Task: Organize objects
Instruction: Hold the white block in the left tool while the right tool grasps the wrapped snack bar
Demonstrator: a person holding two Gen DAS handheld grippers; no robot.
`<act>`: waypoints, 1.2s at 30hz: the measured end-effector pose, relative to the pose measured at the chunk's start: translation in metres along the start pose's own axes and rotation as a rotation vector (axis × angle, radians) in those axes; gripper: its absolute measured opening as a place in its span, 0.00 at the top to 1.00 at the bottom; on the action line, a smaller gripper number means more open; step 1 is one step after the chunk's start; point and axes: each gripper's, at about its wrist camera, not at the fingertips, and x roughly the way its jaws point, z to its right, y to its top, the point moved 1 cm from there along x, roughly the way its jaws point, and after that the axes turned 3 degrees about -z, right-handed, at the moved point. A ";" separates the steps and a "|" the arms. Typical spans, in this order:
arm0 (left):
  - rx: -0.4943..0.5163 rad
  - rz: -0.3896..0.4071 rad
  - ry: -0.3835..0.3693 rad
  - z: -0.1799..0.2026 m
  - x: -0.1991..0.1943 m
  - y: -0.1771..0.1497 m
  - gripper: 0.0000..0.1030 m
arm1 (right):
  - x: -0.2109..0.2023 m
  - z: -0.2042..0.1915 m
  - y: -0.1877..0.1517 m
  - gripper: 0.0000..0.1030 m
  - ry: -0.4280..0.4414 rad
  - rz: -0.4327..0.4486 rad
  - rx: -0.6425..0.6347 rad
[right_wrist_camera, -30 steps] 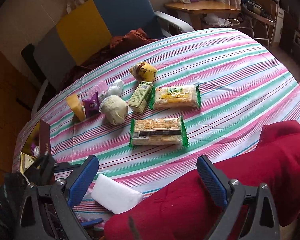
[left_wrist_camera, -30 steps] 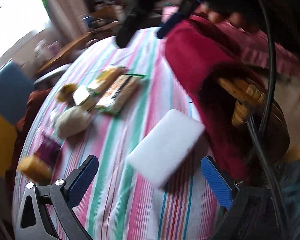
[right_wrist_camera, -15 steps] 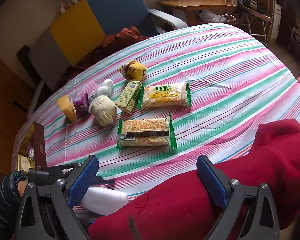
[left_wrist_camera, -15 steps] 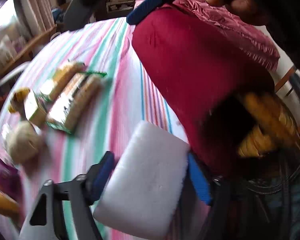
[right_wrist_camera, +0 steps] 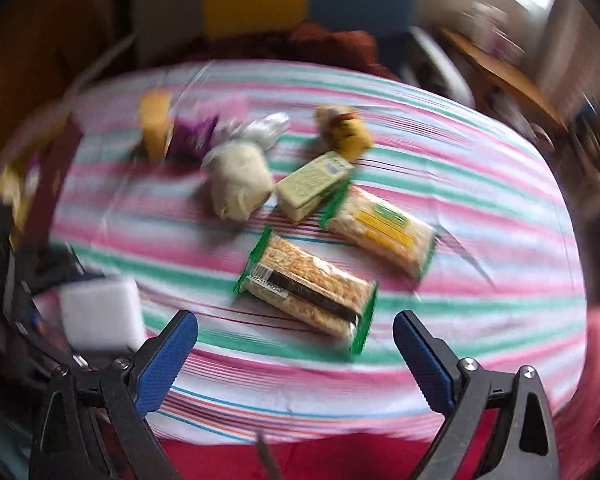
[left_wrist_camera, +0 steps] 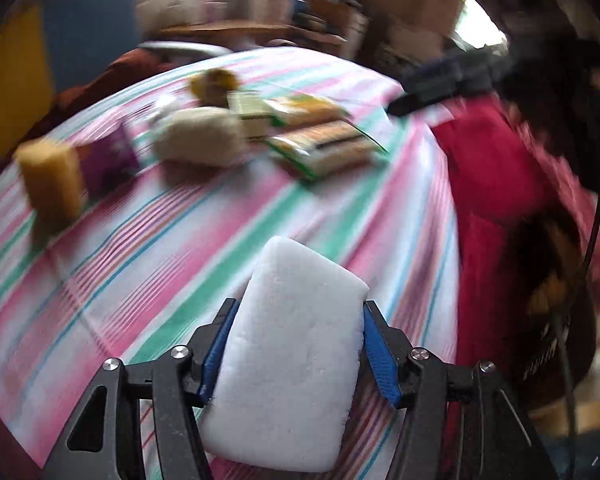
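up close in the left wrist view, the left tool has its blue pads closing on both long sides of the white rectangular foam sponge, held above the pink, green and white striped worktop beside a red cloth-covered basket. from the right wrist view, the right tool stands wide and empty over the worktop's near edge, two green-edged cracker packets lie just beyond it, and the sponge shows at far left.
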 end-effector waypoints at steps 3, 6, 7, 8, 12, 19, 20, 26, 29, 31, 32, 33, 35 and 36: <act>-0.044 0.030 0.003 -0.004 -0.001 -0.003 0.38 | 0.025 -0.006 0.010 0.03 -0.017 -0.087 -0.107; -0.022 0.034 0.016 -0.001 -0.001 -0.005 0.35 | 0.045 -0.008 0.018 0.03 -0.018 -0.165 -0.181; -0.016 0.035 0.020 -0.001 0.004 0.002 0.35 | 0.050 -0.009 0.021 0.03 -0.020 -0.183 -0.202; -0.013 0.038 0.023 0.000 0.005 0.002 0.34 | 0.055 -0.010 0.023 0.03 -0.030 -0.199 -0.227; -0.020 0.045 0.017 0.000 0.011 0.002 0.29 | 0.075 -0.009 0.028 0.03 -0.067 -0.255 -0.284; 0.031 0.042 0.049 0.008 0.014 0.000 0.22 | 0.090 -0.001 0.030 0.14 0.000 -0.293 -0.278; 0.038 0.039 0.058 0.009 0.015 0.001 0.22 | 0.092 0.001 0.029 0.16 0.025 -0.305 -0.268; 0.061 0.030 0.127 0.011 0.014 0.003 0.36 | 0.084 -0.001 0.021 0.40 0.080 -0.291 -0.259; 0.052 0.029 0.127 0.010 0.014 0.003 0.36 | 0.084 0.005 0.020 0.38 0.092 -0.296 -0.208; 0.050 0.028 0.131 0.010 0.016 0.003 0.36 | 0.084 0.006 0.018 0.36 0.089 -0.301 -0.196; 0.043 0.027 0.129 0.009 0.016 0.003 0.36 | 0.084 0.007 0.018 0.34 0.087 -0.308 -0.184; 0.037 0.026 0.127 0.008 0.016 0.004 0.35 | 0.085 0.009 0.017 0.30 0.085 -0.315 -0.172; 0.030 0.028 0.131 0.008 0.017 0.004 0.34 | 0.087 0.012 0.018 0.23 0.081 -0.329 -0.149; 0.030 0.029 0.134 0.008 0.017 0.004 0.34 | 0.089 0.015 0.017 0.17 0.077 -0.338 -0.134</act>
